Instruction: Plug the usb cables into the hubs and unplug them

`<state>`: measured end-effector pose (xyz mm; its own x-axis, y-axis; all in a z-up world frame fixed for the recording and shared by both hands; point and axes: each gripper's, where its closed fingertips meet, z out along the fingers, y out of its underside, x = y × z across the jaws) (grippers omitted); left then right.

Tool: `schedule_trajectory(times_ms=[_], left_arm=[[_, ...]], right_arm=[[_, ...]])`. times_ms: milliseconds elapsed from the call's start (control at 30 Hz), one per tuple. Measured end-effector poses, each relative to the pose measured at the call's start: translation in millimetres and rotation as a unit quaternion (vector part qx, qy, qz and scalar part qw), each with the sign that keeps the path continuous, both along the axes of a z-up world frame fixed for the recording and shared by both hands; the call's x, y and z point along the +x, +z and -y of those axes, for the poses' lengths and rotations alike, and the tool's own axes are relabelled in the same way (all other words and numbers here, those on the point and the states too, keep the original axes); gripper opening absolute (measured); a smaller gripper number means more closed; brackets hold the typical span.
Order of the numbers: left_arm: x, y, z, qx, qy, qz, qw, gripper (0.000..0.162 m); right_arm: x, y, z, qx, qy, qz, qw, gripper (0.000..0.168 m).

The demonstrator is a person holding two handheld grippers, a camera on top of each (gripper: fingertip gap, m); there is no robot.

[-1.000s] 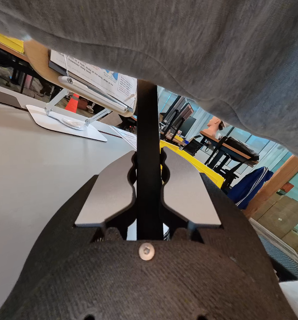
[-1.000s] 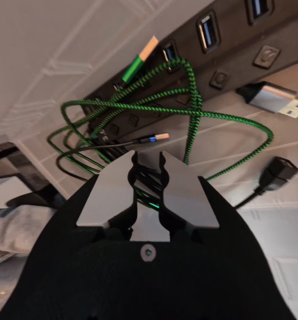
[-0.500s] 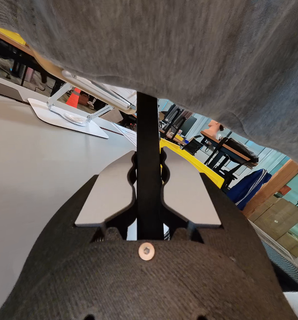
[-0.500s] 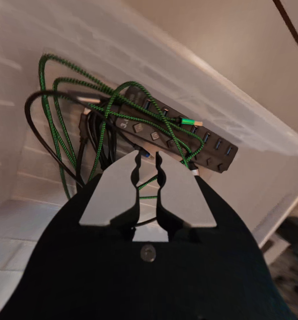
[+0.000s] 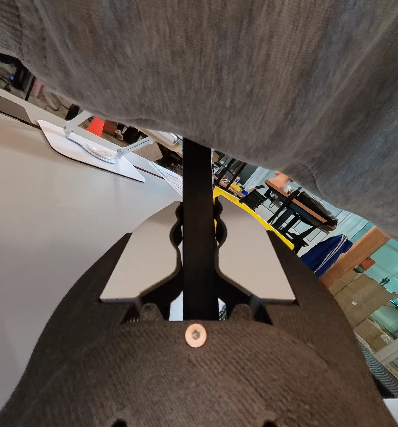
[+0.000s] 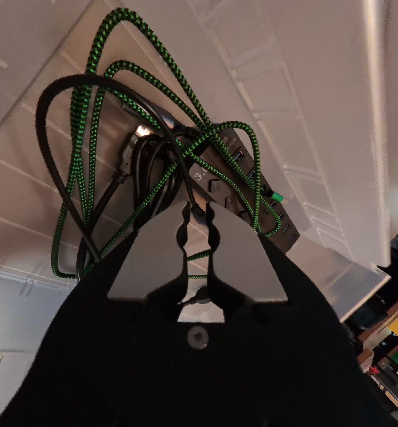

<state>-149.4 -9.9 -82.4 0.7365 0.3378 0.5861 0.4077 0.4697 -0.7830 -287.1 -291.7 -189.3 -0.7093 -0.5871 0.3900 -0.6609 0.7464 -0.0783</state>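
Two grippers: left gripper [image 5: 198, 208] clamps a black bar [image 5: 197, 231]; right gripper [image 6: 197, 208], jaws narrow, nips a black cable [image 6: 191, 191]. Green cables [image 6: 89, 138] at 11 o'clock may snag, dragging the hub [image 6: 246, 184].

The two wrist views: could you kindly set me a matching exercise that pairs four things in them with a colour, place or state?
Things:
1. braided cable
2. hub
3. black bar
4. stand base

Descriptions:
A. white, flat on the table
B. green and black, in loose loops
C. clamped between the fingers of the left gripper
D. dark, with a row of ports along one side

Pairs: 1-B, 2-D, 3-C, 4-A
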Motion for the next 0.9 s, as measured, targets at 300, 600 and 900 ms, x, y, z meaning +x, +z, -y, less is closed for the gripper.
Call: schedule_trajectory(times_ms=[300,600,900], left_arm=[[-1,-2,1,0.005,-0.004,0.013,1.000,0.026],[-15,-16,13,0.031,0.015,0.080,0.996,0.027],[-16,-23,19,0.028,0.035,0.103,0.994,0.027]], right_arm=[[-8,44,1,-0.076,-0.024,-0.032,0.996,0.006],[9,272,-93,-0.479,-0.139,0.097,0.861,0.006],[103,315,-315,-0.746,-0.195,0.458,0.442,0.005]])
